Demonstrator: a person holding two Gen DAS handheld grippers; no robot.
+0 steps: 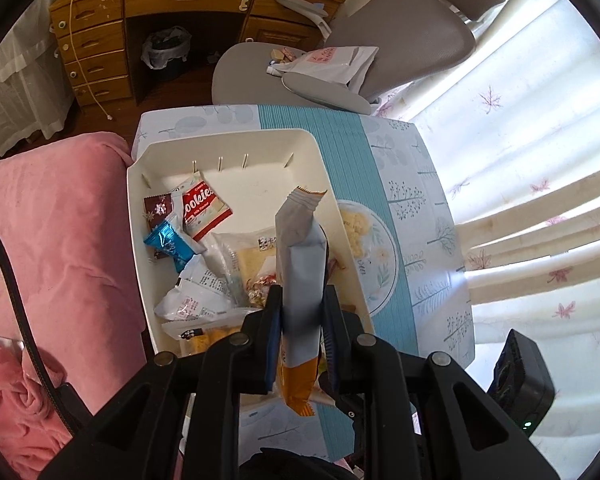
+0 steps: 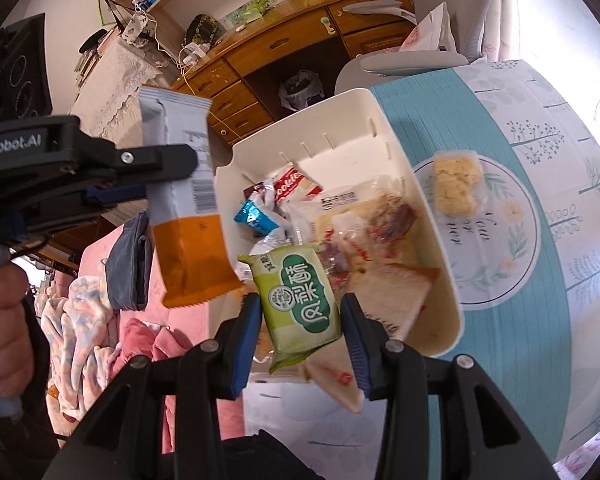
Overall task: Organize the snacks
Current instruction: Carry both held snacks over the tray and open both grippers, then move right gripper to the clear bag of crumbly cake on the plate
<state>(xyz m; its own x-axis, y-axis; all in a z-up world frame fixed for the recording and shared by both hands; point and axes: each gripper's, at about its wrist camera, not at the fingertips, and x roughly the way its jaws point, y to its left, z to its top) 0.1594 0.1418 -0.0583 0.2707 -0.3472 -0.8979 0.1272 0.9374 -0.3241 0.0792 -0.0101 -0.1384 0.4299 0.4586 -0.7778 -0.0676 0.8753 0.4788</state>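
Both tongs are loaded over the bin (image 1: pixel 342 216), left gripper (image 1: pixel 302 332) clamping a grey bar (image 1: pixel 302 248), right gripper (image 2: pixel 300 320) a green pack (image 2: pixel 300 304); next, probably drop them in toward twelve o'clock.

Light source: daylight through the curtains (image 1: pixel 532 184) on the right of both views — strong and diffuse.
Glare: the curtain folds blow out to near white; the right end of the table (image 2: pixel 580 216) washes pale in the right wrist view.
Dim areas: the recess under the wooden desk (image 1: pixel 168 32) is dark; the black gripper frames at the bottom show little detail.
Shadows: soft, inside the white tray (image 1: pixel 260 140) along its near wall.
Distortion: heavy fisheye — straight edges bow and a black rim rings each view.
Blur: the wrappers nearest the lens are soft; mid-distance print reads sharply.
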